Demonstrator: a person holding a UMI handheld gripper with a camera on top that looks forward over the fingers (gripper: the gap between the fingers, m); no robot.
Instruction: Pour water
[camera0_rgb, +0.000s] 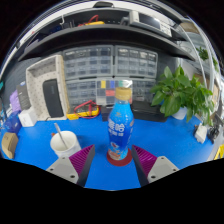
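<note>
Gripper view: slim plastic bottle (120, 124) upright between spread jaws, blue tabletop (165, 135).

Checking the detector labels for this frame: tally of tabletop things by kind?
Bottles: 1, blue-labelled bottle, standing between the tool's fingers
Cups: 1, white cup with a stick in it
Potted plants: 1, green plant
Total: 3
Small items along the table's far edges are too unclear to count.

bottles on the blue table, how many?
1. The bottle with the blue label stands upright on the blue table, between the open tongs, a gap on each side. A white cup sits beside it. Clutter behind may hide others.
</note>
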